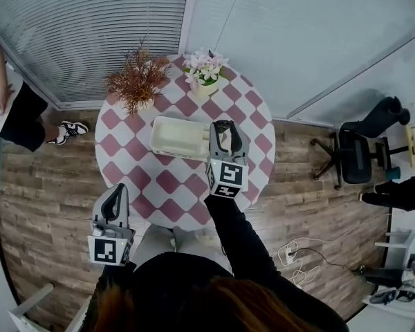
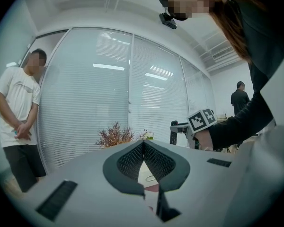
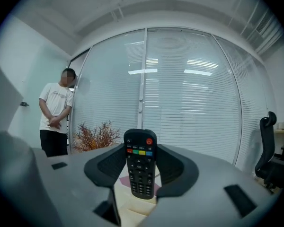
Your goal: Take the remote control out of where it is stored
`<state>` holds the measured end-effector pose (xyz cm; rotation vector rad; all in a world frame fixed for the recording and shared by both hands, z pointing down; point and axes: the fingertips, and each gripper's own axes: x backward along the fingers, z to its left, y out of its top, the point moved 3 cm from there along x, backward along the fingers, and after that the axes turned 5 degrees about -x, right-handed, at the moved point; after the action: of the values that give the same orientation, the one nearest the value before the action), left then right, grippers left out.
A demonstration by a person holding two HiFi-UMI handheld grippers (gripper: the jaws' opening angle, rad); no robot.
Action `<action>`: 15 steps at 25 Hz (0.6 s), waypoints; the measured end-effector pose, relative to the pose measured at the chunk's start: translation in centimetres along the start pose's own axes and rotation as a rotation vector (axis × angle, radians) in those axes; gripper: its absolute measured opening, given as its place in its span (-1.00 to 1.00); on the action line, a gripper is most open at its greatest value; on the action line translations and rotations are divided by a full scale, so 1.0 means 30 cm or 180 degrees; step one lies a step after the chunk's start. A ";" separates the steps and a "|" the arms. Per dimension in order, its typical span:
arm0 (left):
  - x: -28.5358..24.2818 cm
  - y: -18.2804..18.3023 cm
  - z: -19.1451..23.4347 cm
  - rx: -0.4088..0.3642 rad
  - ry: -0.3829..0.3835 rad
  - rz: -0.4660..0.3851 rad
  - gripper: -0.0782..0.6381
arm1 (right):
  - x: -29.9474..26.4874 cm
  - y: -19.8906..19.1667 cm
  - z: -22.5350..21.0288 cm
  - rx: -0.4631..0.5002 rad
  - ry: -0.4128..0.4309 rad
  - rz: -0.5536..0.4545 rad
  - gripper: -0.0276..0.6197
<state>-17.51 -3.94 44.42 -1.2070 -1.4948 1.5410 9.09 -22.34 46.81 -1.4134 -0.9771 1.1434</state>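
The remote control [image 3: 141, 167] is held upright, buttons toward the camera, clamped by its long edges between the fingers [image 3: 108, 165] of the right gripper [image 1: 222, 128]. In the head view it is seen above the near right end of the cream storage box [image 1: 174, 138], which lies on the chequered round surface [image 1: 167, 182]. Most of the remote's length is judged to stand clear of the pads, so the hold appears to be taken on a smooth plastic shell with weight left on either side. A quick swing or a tilt of the wrist could let it pivot between the pads or slide out, and it would then be dropped back into the box or onto the surface. Whether its lower end is fully clear of the box wall cannot be told, so a sideways move made too early could catch the rim and drag the light box along. The box is steadied by nothing. The left gripper [image 1: 113, 200] is kept well apart from it, off the edge of the surface, with its fingers closed on each other and nothing between them. If the grip were tightened too much, buttons might be pressed or the casing squeezed. Beyond the box, the flower pot [image 1: 205, 71] and the dried plant [image 1: 135, 81] could be knocked by a forward sweep.
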 end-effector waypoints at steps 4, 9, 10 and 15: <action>-0.019 0.018 -0.019 -0.0027 -0.0061 -0.0040 -0.76 | 0.080 0.045 0.009 0.0000 0.0079 -0.0079 -0.27; -0.031 0.027 -0.046 0.0004 -0.0116 -0.0102 -0.76 | 0.154 0.058 0.004 -0.0043 0.0102 -0.0094 -0.27; -0.032 0.025 -0.048 0.0004 -0.0113 -0.0108 -0.76 | 0.166 0.059 0.003 -0.0045 0.0104 -0.0093 -0.27; -0.033 0.030 -0.058 -0.0025 -0.0117 -0.0136 -0.76 | 0.220 0.067 0.010 -0.0058 0.0140 -0.0086 -0.27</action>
<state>-15.43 -4.34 43.84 -1.1495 -1.5419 1.5379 10.23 -16.20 43.88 -1.4299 -0.9749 1.0816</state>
